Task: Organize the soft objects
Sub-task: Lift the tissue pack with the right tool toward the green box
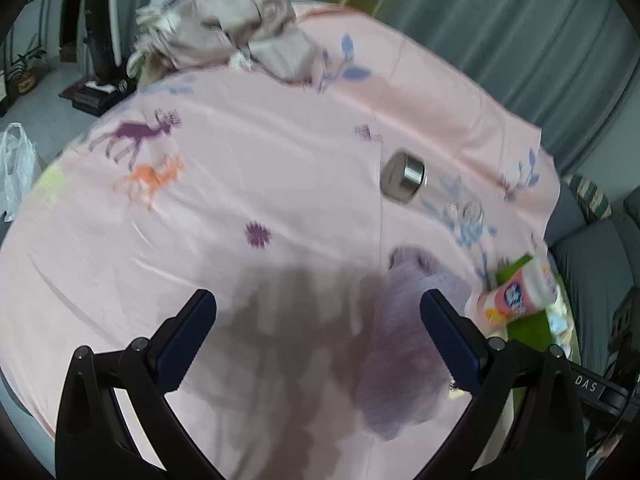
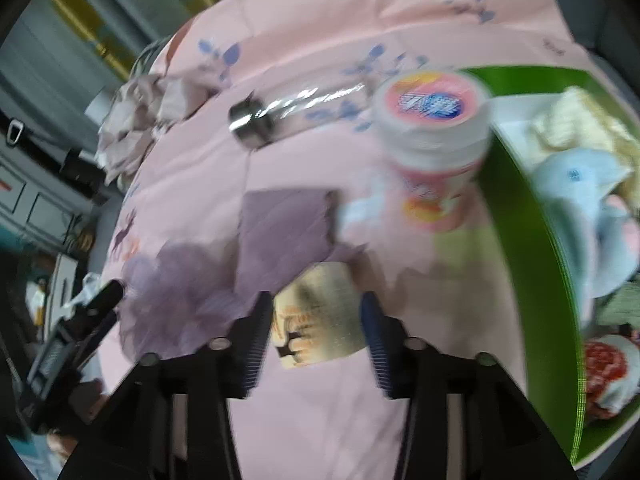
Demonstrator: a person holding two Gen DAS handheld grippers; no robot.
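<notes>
Pink cloth printed with deer and blue leaves covers the worktop (image 1: 280, 184) under us. Our left tongs (image 1: 318, 312) are spread wide with nothing between them, hovering above a mauve knitted cloth (image 1: 404, 344) that lies flat near their right-hand finger. Our right tongs (image 2: 318, 312) stand partly apart around a small cream card or packet (image 2: 320, 312); blur keeps us from telling whether the pads touch it. Just beyond it lies the mauve cloth, with a pink-and-white tub (image 2: 436, 140) upright beside a green tray (image 2: 516, 200) holding soft toys, among them a pale blue plush (image 2: 580, 208). A clear bottle with a metal cap (image 1: 404, 178) lies on its side farther off, and a crumpled beige garment (image 1: 224, 36) sits at the far edge.
</notes>
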